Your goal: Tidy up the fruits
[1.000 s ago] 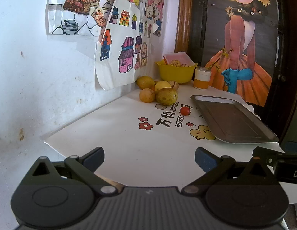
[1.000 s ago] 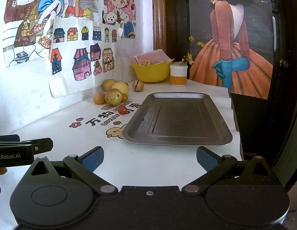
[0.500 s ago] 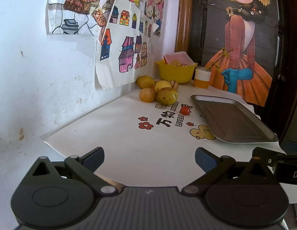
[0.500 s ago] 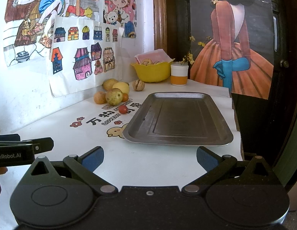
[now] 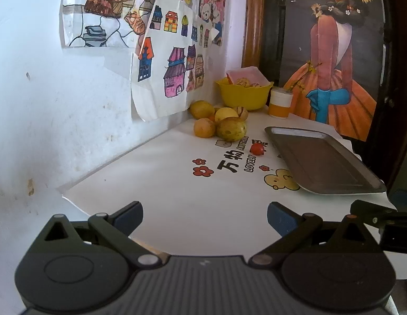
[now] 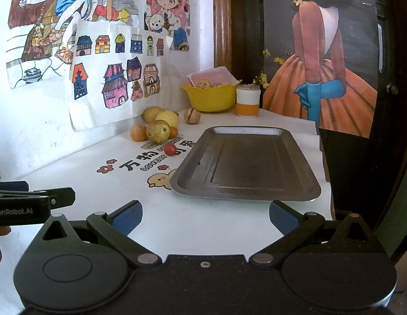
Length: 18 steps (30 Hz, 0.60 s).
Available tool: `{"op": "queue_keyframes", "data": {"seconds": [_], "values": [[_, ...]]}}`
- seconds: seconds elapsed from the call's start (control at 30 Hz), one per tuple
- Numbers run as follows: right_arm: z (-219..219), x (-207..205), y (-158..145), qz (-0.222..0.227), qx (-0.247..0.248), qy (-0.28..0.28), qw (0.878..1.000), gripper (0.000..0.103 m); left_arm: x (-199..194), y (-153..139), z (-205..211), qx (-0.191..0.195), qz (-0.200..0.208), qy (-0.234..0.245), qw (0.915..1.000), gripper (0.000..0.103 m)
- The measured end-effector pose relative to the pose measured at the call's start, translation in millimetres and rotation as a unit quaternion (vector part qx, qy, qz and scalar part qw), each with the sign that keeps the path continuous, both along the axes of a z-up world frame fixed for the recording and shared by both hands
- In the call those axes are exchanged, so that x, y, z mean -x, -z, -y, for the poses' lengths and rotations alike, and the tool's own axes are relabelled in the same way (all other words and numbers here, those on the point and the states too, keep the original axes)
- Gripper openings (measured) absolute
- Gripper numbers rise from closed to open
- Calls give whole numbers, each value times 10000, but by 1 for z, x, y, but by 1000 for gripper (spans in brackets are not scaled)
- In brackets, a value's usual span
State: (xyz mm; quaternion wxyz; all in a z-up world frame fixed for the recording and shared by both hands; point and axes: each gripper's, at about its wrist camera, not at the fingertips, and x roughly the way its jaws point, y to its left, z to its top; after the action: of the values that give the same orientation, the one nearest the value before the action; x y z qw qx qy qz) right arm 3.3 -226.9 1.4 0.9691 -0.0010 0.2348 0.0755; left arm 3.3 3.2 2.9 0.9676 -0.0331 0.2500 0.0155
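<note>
Yellow and green fruits (image 5: 219, 124) lay in a small heap at the far end of the white table (image 5: 164, 183), close to the wall and just in front of a yellow bowl (image 5: 243, 95). In the heap, a speckled green fruit (image 6: 158, 131) stood at the front, an orange-coloured round fruit (image 6: 138, 132) touched it on the wall side, and a pale yellow fruit (image 6: 167, 118) sat behind them. A striped brown one (image 6: 192, 115) rested a little apart, nearer to the bowl. One small red fruit (image 6: 170, 148) lay alone on the printed letters of the table cover, between the heap and the grey metal tray (image 6: 245, 165). The tray was flat on the table with nothing in it, and its near corner covered part of a printed yellow duck (image 6: 158, 179). Beside the bowl stood a white and orange cup (image 6: 247, 102). Coloured drawings of houses (image 6: 116, 78) hung on the wall above the fruits, and a large poster of a figure in an orange dress (image 6: 324, 78) was behind the tray. The left gripper (image 5: 204, 214) was low over the near edge of the table, with its blue-padded fingers spread wide and nothing between them. The right gripper (image 6: 205, 214) was also spread wide and held nothing, just before the near rim of the tray, well apart from the fruits.
</note>
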Motion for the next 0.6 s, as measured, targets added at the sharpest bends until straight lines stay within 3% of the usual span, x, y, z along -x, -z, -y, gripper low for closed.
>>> {"op": "queue_keyframes", "data": {"seconds": [0.27,0.6], "values": [[2,-19,-15,114,271,-386,9988,102,-23,-14,-7,-67,-110,22,9999,103],[5,-67,-29,-56,318,-997,9945,102,-77,-35,-14,-182,-203,217,9994,103]]}}
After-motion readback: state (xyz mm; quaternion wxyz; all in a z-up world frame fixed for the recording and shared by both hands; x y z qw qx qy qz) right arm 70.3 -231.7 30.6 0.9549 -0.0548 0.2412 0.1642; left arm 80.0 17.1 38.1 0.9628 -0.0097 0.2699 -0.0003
